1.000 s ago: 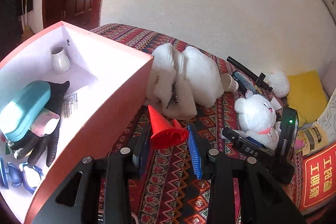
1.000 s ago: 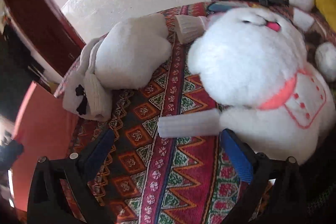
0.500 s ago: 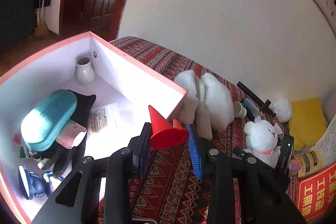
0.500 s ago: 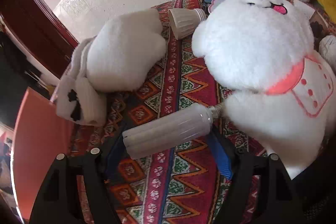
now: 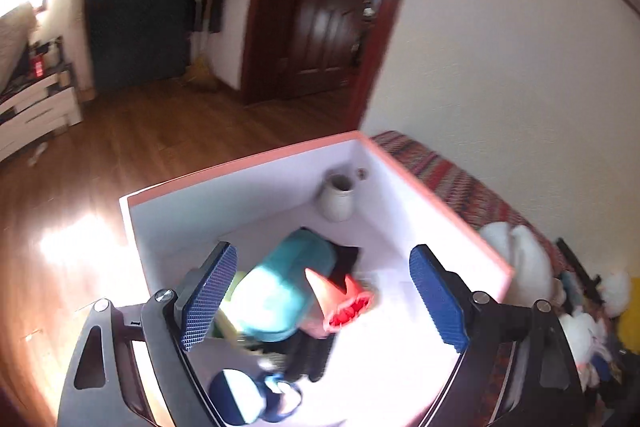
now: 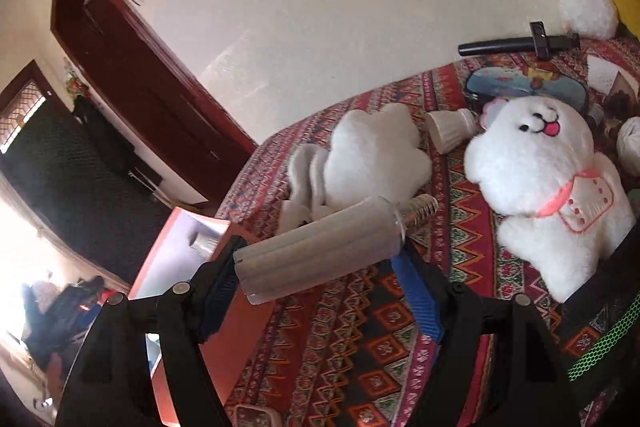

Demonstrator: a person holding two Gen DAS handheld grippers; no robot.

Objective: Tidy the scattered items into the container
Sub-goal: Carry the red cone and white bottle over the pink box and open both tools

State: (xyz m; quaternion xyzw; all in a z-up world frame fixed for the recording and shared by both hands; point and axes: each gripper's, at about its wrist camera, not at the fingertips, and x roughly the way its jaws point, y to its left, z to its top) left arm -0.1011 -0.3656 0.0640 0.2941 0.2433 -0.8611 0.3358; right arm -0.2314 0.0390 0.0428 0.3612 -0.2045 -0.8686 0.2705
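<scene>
My left gripper (image 5: pixel 320 301) is open above the pink box (image 5: pixel 448 215). A small red cone (image 5: pixel 340 301) lies blurred between the jaws, inside the box on a teal case (image 5: pixel 280 295). My right gripper (image 6: pixel 320 287) is shut on a white tube light bulb (image 6: pixel 324 249) with a metal screw base and holds it above the patterned cloth, near the box's pink wall (image 6: pixel 240 323). A white plush bear (image 6: pixel 540 179) and a white fluffy hat (image 6: pixel 372 159) lie on the cloth beyond it.
In the box there are also a small white vase (image 5: pixel 338 197), black gloves (image 5: pixel 312 355) and blue goggles (image 5: pixel 248 395). A white ribbed cup (image 6: pixel 450 129), a black stick (image 6: pixel 516 45) and a blue case (image 6: pixel 524 89) lie by the wall. The wooden floor (image 5: pixel 120 155) is to the left.
My left gripper moved over the box and opened, and the red cone dropped out of it into the box. My right gripper lifted the bulb up off the cloth toward the box.
</scene>
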